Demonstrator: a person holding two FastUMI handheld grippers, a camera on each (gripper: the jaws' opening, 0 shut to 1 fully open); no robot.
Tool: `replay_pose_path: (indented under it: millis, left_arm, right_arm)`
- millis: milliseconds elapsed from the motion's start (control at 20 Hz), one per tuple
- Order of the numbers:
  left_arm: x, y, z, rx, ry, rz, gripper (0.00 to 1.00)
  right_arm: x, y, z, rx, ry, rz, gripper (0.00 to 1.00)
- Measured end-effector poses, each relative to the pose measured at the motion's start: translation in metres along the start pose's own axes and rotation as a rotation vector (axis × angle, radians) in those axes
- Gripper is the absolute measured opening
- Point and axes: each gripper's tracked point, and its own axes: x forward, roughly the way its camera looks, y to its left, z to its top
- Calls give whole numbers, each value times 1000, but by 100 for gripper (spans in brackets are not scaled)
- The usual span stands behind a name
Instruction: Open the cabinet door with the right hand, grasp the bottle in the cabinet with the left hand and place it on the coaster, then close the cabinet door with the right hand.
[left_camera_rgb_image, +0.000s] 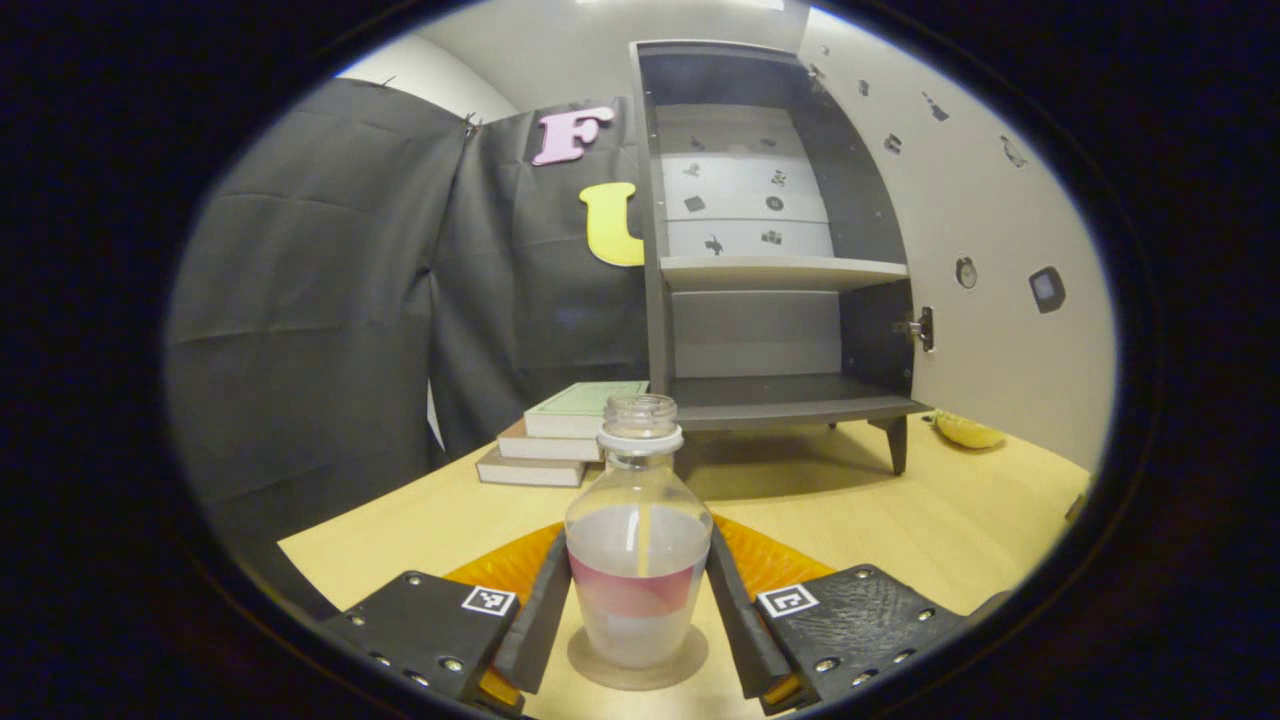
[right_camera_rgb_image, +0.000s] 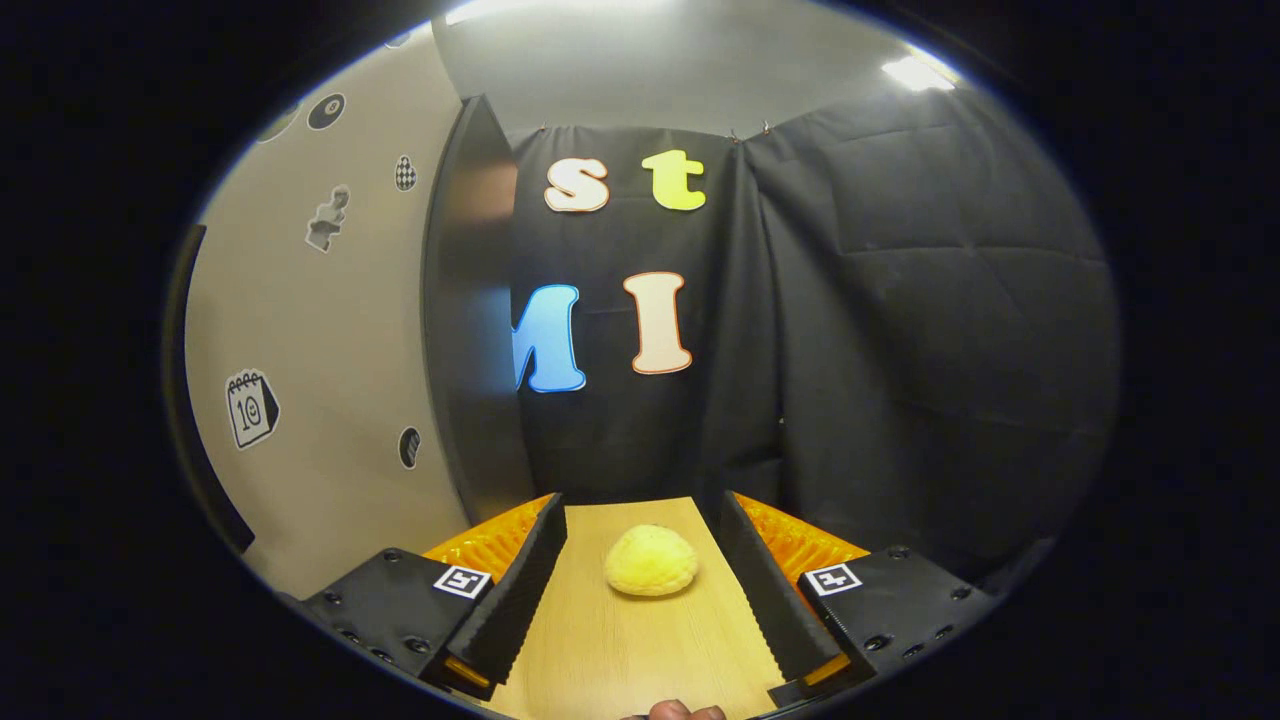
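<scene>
Fingers (left_camera_rgb_image: 540, 610) flank bottle (left_camera_rgb_image: 638, 560) standing on coaster (left_camera_rgb_image: 637, 668); cabinet door (left_camera_rgb_image: 1000, 270) open.

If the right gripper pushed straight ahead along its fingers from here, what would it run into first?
Most likely the yellow bun-like object, lying on the table centred ahead between the open right gripper fingers. Beyond it hangs the black cloth wall; the open cabinet door stands to the left. Depth is uncertain.

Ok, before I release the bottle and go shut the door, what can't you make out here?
- Left gripper view: whether the jaws press the bottle or just flank it; too close to tell.
- Left gripper view: the coaster, mostly covered by the bottle's base.
- Right gripper view: the door handle; the door runs off the left edge.
- Left gripper view: the yellow thing partly behind the cabinet leg.
</scene>
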Motion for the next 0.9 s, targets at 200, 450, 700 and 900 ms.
replay_pose_path:
  millis: [200, 450, 700, 900]
  left_arm:
    - [-9, 1, -7, -23, 2, 13, 71]
    - [-11, 2, -9, -17, 22, 18, 73]
    - [-13, 6, -2, -22, 28, 18, 84]
    - [-16, 6, 20, -21, 3, 19, 86]
  right_arm:
    - [2, -6, 1, 2, -2, -16, 98]
    - [6, -8, -6, 9, 8, -15, 98]
    - [9, -5, -11, 10, 19, -7, 98]
    - [11, -4, -11, 12, 19, 1, 98]
